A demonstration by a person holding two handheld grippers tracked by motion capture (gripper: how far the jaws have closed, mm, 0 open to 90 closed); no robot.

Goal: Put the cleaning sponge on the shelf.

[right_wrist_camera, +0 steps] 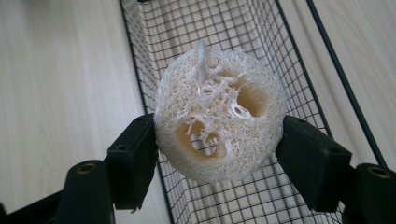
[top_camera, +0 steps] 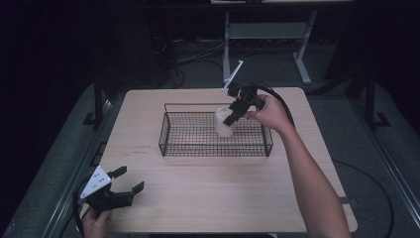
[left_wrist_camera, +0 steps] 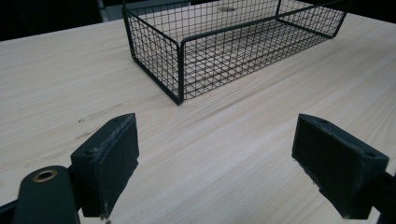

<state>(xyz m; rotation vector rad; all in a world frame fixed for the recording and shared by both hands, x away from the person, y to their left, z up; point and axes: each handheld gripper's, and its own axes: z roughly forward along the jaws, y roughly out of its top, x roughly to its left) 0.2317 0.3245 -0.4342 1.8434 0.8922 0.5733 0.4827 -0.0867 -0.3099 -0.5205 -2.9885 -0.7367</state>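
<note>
A pale, fibrous loofah piece (right_wrist_camera: 219, 116) with holes through its cut face is held between the jaws of my right gripper (right_wrist_camera: 217, 149), which is shut on it. In the high view the right gripper (top_camera: 232, 118) holds the loofah (top_camera: 224, 124) over the right half of the black wire basket (top_camera: 168, 130), tilted down into it. My left gripper (top_camera: 128, 181) rests low at the table's near left corner, open, with nothing between its pads (left_wrist_camera: 116, 158). The left gripper view looks across bare wood at the basket's corner (left_wrist_camera: 180, 70).
The basket stands in the middle of a light wooden table (top_camera: 213, 193). Around the table the floor is dark, with a white desk frame (top_camera: 267, 34) and cables behind. The person's right forearm (top_camera: 312, 183) crosses the table's right side.
</note>
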